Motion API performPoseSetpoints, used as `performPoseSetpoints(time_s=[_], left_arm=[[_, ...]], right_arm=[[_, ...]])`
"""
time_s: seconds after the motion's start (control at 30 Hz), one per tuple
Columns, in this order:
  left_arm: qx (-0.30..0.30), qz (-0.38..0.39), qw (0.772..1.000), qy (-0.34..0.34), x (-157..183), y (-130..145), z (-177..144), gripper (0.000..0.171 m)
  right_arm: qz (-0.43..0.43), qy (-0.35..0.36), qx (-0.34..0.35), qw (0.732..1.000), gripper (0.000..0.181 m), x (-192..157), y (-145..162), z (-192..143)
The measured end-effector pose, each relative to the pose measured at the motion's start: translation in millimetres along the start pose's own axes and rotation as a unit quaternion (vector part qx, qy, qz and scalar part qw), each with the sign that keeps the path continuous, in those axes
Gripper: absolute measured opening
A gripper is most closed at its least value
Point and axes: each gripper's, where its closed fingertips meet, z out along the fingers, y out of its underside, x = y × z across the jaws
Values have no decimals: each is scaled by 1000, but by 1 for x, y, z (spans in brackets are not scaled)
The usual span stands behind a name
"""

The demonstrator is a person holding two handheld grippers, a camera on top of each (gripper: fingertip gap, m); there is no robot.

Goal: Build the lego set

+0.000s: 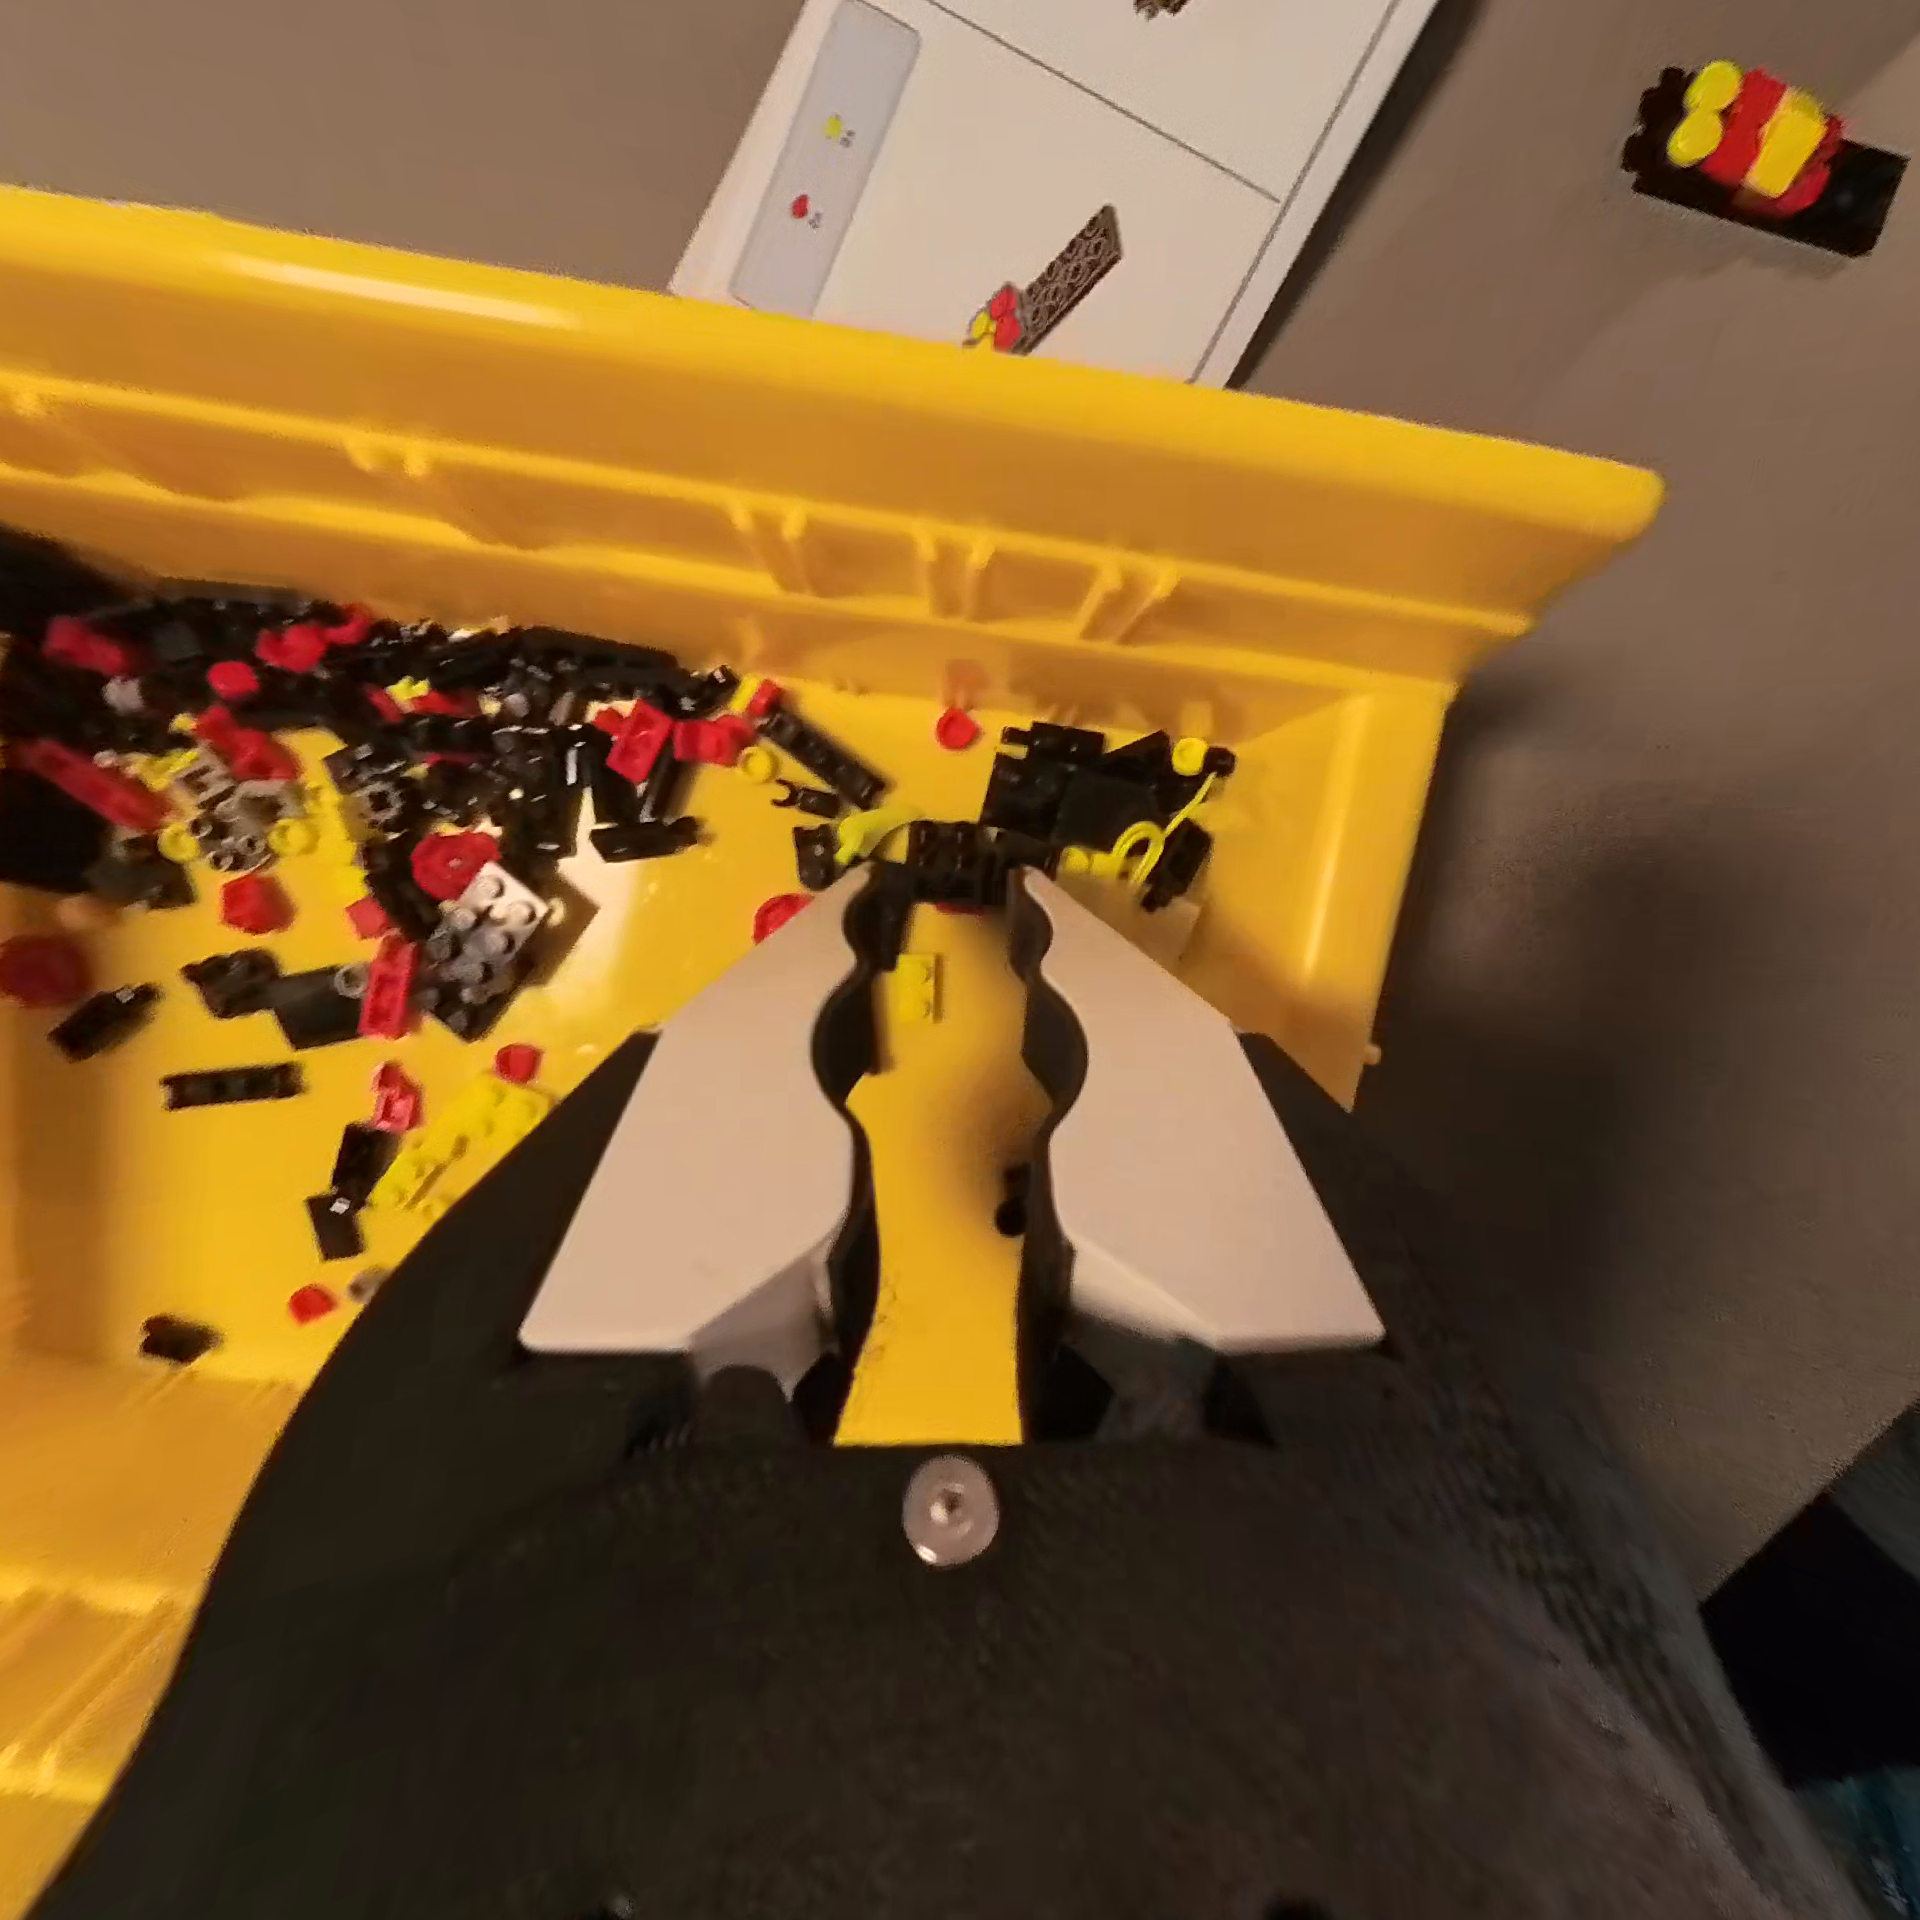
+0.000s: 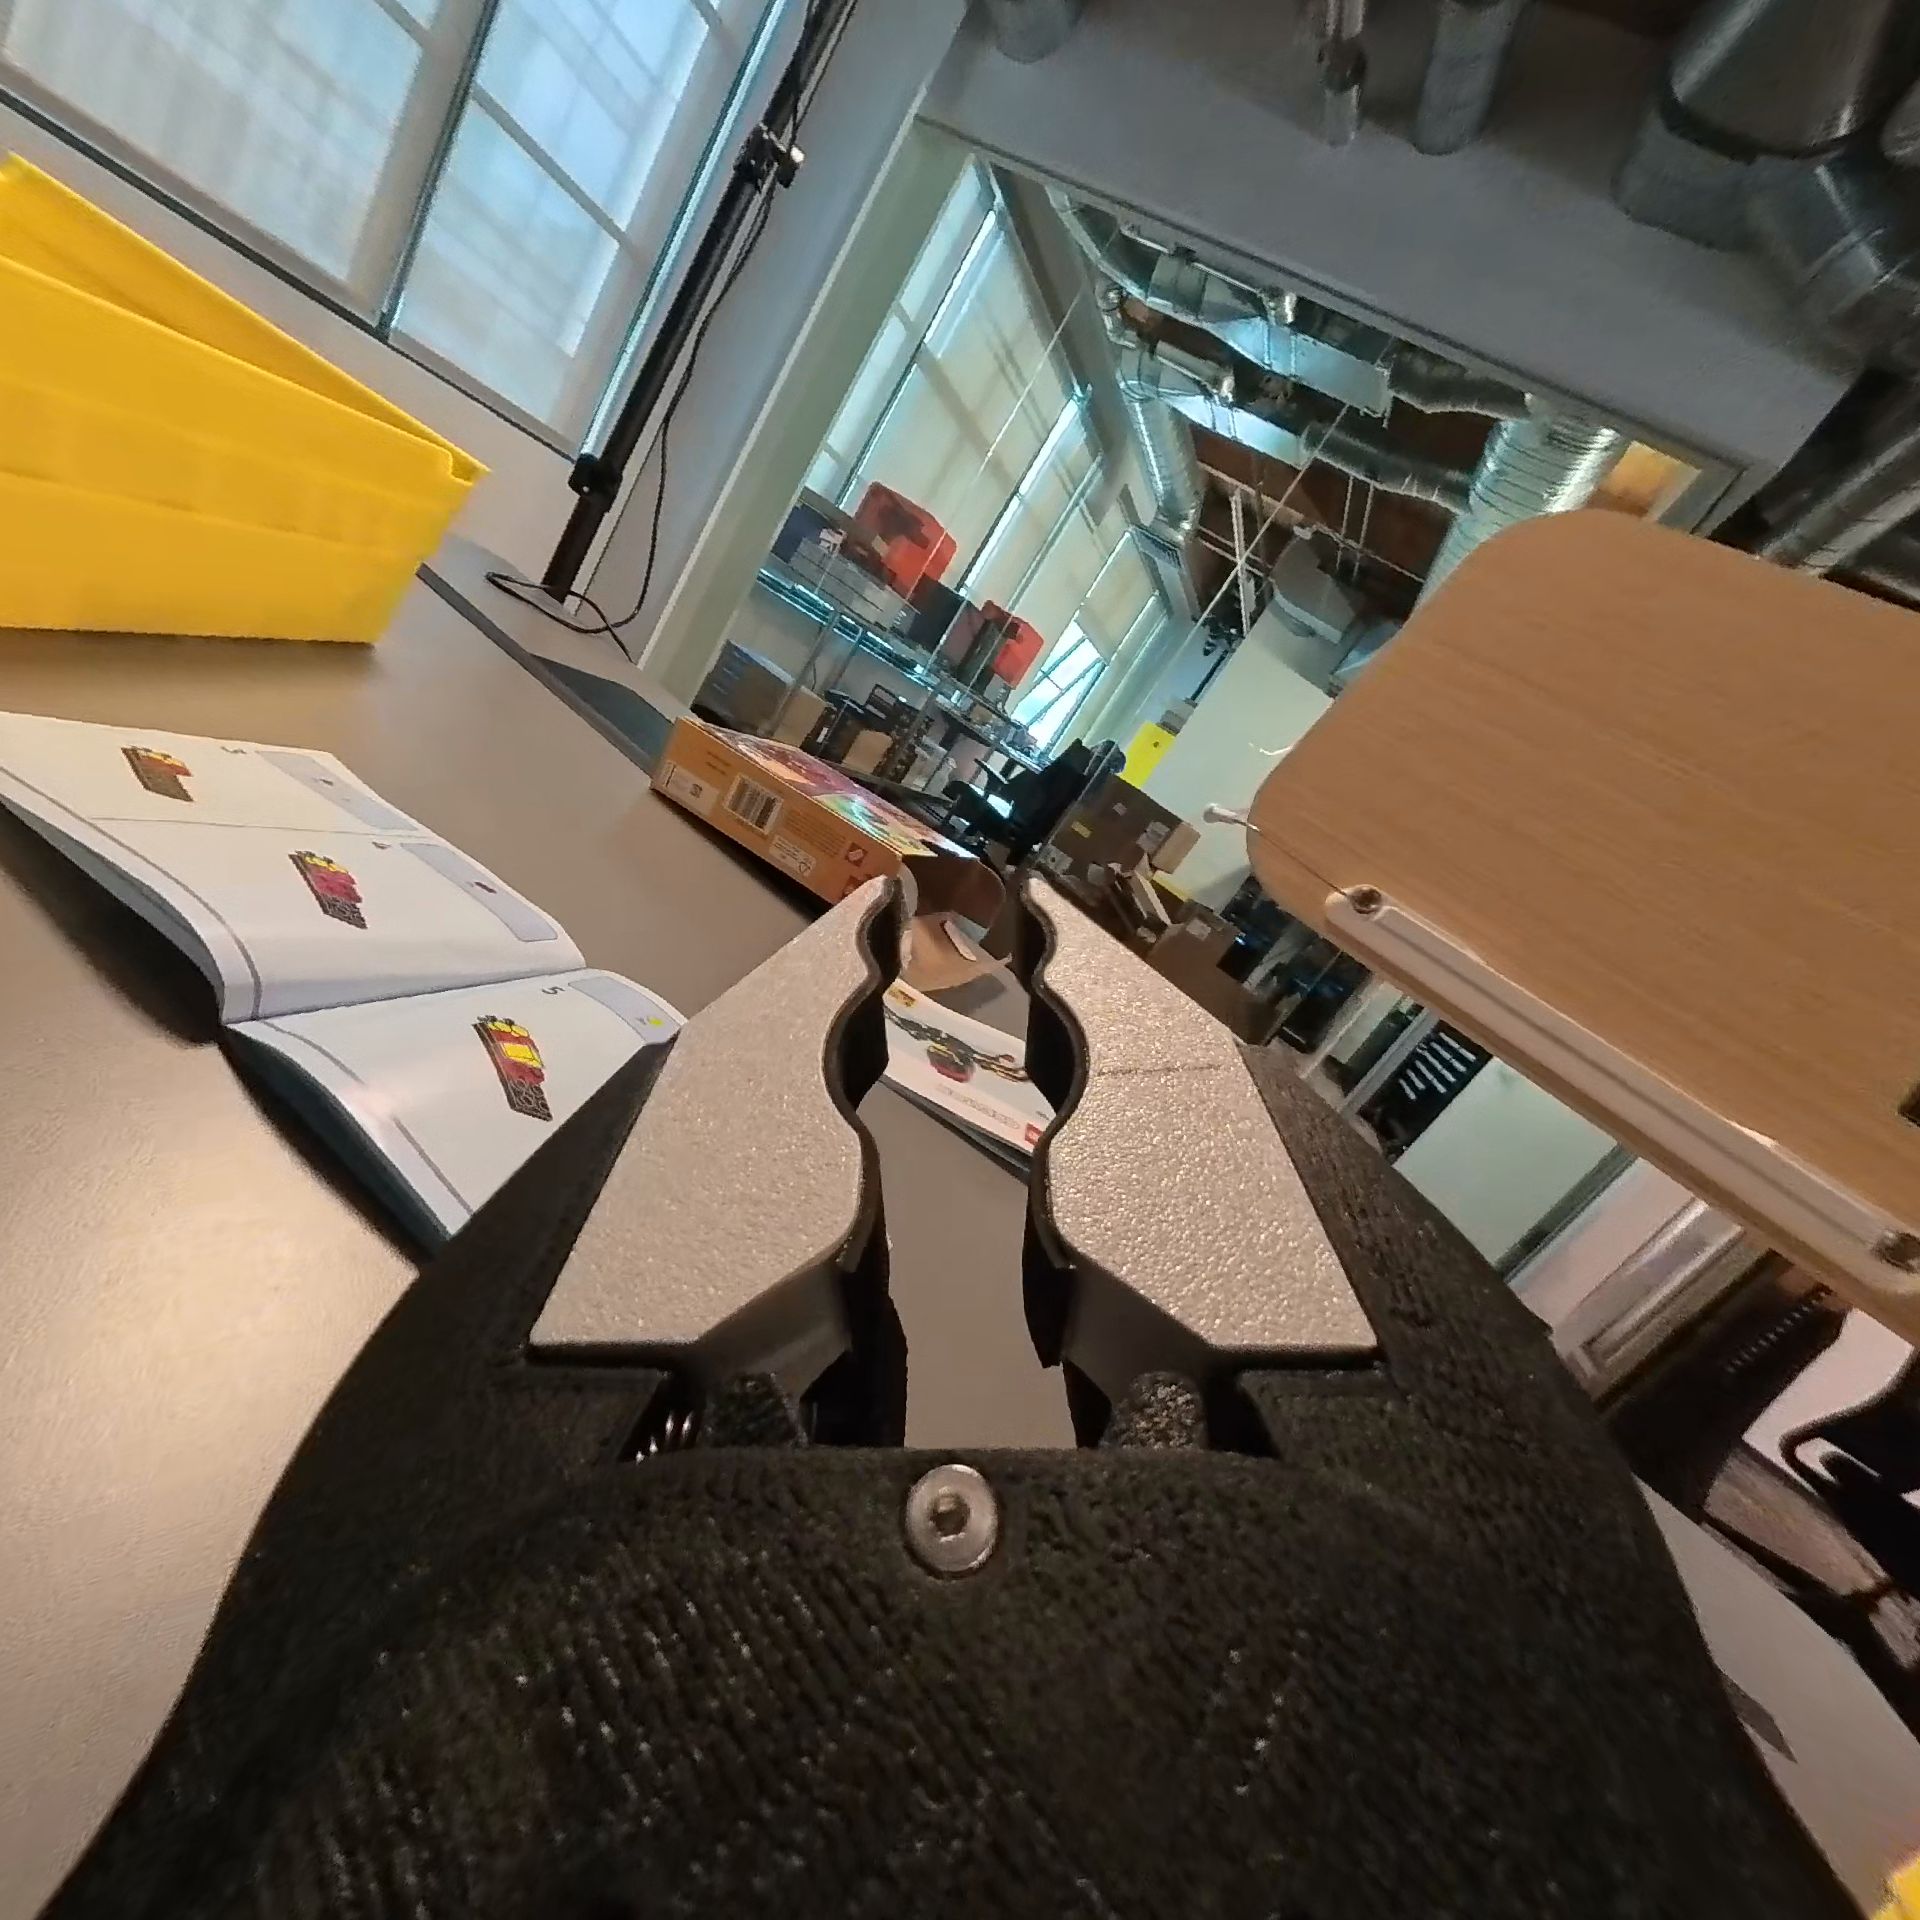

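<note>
Left wrist view has the left gripper [image 1: 940,883] down in the yellow bin [image 1: 935,457], fingers parted around a black piece [image 1: 951,857], seemingly mid-pick; next, closing squarely; the partial model [image 1: 1756,156] waits on the tabletop [image 1: 1558,260]; the right gripper [image 2: 956,914] idles, fingers apart, empty.

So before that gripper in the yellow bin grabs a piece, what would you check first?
1. Left gripper open: ok.
2. Its tips inside the yellow bin, at a black piece: ok.
3. Piece between the tips touched or gripped: cannot tell, blurred.
4. Neighbouring pieces crowd the target: not ok.
5. Instruction booklet lies open: ok.
6. Right gripper empty, away from the bin: ok.
</note>
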Motion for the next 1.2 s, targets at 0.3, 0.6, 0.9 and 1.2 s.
performPoseSetpoints(time_s=[0.3, 0.6, 0.9, 1.2], left_arm=[[-36, 28, 999, 16, 6, 8, 16, 19], [-96, -56, 988, -103, -41, 50, -26, 0], [-7, -28, 999, 19, -5, 19, -22, 27], [-36, 24, 999, 7, 4, 19, 7, 24]], right_arm=[[3, -7, -4, 1000, 19, -2, 3, 4], [0, -13, -5, 1000, 19, -4, 2, 7], [-4, -19, -9, 1000, 19, -9, 3, 5], [-1, -24, -8, 1000, 19, -11, 5, 6]])
